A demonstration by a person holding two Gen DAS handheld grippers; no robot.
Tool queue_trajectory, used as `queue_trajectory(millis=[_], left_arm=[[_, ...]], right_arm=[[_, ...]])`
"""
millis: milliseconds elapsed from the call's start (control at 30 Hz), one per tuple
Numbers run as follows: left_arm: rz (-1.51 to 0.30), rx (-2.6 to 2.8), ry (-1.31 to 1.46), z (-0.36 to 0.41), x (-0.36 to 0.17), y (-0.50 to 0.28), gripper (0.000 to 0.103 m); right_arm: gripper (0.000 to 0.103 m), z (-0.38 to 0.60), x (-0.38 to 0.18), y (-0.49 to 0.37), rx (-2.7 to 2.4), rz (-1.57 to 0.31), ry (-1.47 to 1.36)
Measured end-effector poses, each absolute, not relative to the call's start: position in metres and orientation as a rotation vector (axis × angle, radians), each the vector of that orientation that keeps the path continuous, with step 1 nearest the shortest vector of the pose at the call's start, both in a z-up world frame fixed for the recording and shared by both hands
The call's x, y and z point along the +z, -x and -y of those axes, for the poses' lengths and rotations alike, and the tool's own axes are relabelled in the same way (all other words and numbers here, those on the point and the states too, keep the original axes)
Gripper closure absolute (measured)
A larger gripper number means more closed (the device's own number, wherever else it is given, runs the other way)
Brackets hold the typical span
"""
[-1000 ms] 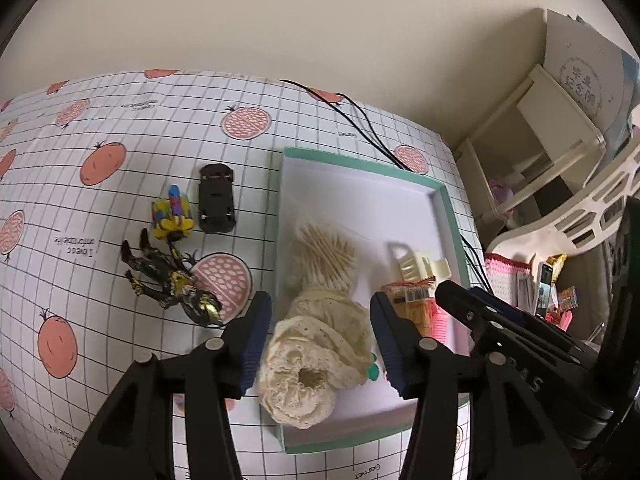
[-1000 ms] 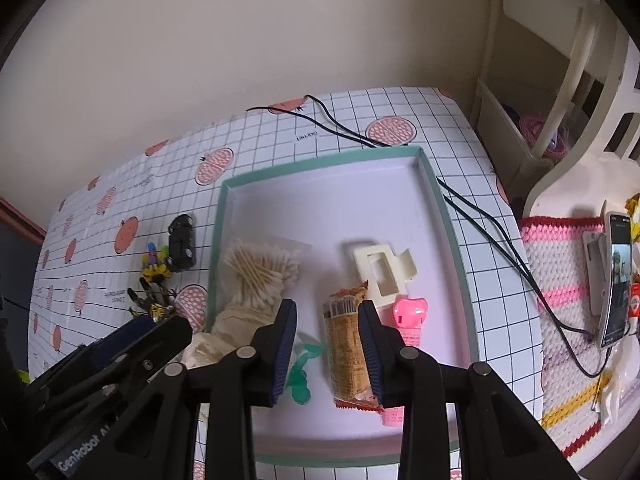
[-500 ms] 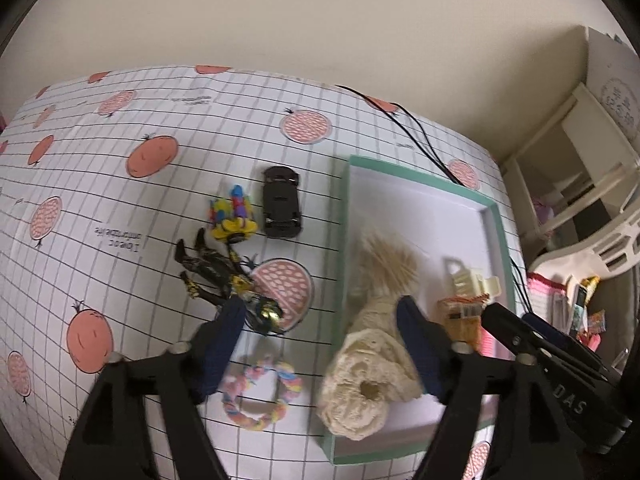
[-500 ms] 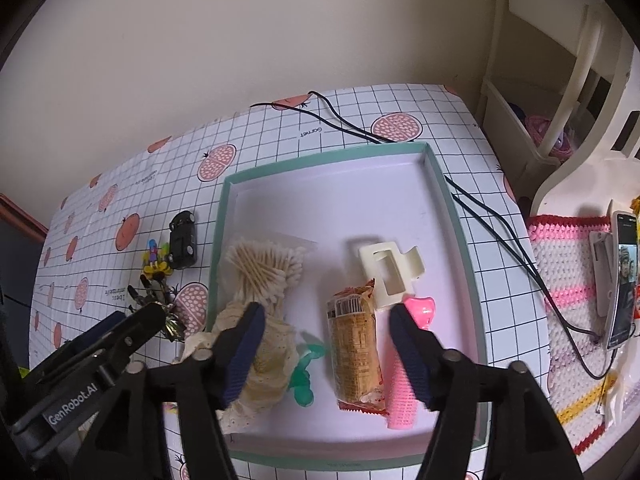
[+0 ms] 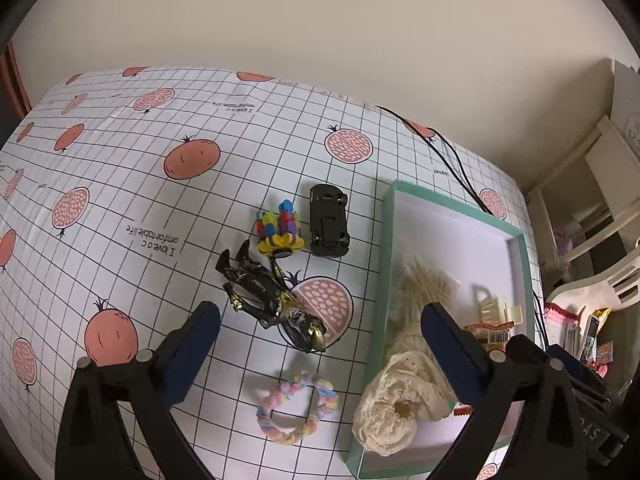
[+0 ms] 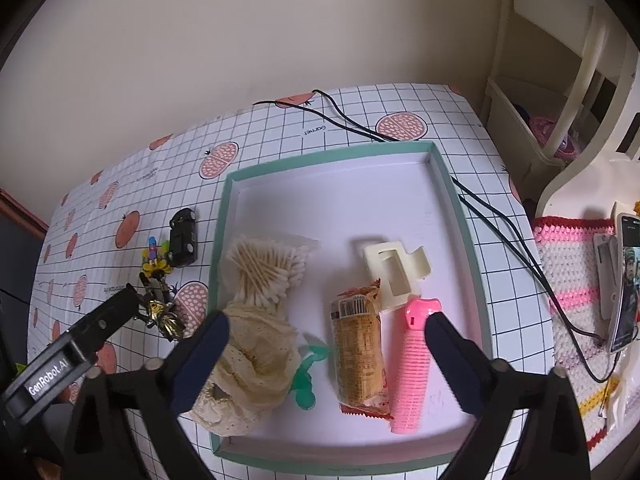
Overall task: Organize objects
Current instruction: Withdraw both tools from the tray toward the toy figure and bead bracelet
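Teal-rimmed tray [image 6: 460, 216] is seen on the gridded surface [image 5: 160, 208], white floor inside; in it, left to right in the right wrist view: cream lace scrunchie [image 6: 256, 364] at the near-left corner, cotton swab bundle [image 6: 268, 268] just behind it, green plastic piece [image 6: 306, 376] partly hidden under the scrunchie, wrapped snack bar [image 6: 360, 352], cream hair claw [image 6: 396, 270], pink hair roller [image 6: 410, 372] lying just right of the snack bar.

Left of the tray, on the surface: black toy car [image 5: 329, 220], multicoloured small toy [image 5: 280, 229] just beside it, black-and-gold figure [image 5: 272, 300] lying nearer, pastel braided hair tie [image 5: 298, 409] nearest.

Right hand-held gripper [image 6: 326, 336]: jaws opening, spread wide over the tray; snack bar and roller lie between the fingers below, pads clear of both; nothing gripped.

Left hand-held gripper [image 5: 320, 320]: jaws opening, wide apart above the figure and hair tie; nothing gripped; right finger [image 5: 452, 344] overlaps the tray's left edge in view.

Black cables [image 6: 500, 216] are routed along the tray's far and right sides.
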State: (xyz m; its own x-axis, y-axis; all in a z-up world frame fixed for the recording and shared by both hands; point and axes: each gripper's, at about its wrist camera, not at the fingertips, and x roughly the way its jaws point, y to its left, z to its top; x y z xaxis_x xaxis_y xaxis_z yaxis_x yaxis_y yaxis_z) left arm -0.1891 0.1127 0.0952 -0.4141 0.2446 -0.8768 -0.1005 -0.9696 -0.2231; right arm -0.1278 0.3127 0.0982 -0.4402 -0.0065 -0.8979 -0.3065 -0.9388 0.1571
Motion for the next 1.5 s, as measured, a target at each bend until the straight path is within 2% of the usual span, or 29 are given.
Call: queue_trajectory(millis=[600, 1500], left_arm=[[0.287, 2.485, 1.581, -0.065, 0.095, 0.202, 0.002], [0.424, 2.537, 1.757, 0.013, 0.073, 0.217, 0.002]], right_arm=[[0.000, -0.289, 0.098, 0.136, 2.508, -0.451, 1.566], [0.000, -0.173, 0.084, 0.159, 2.756, -0.288, 1.806]])
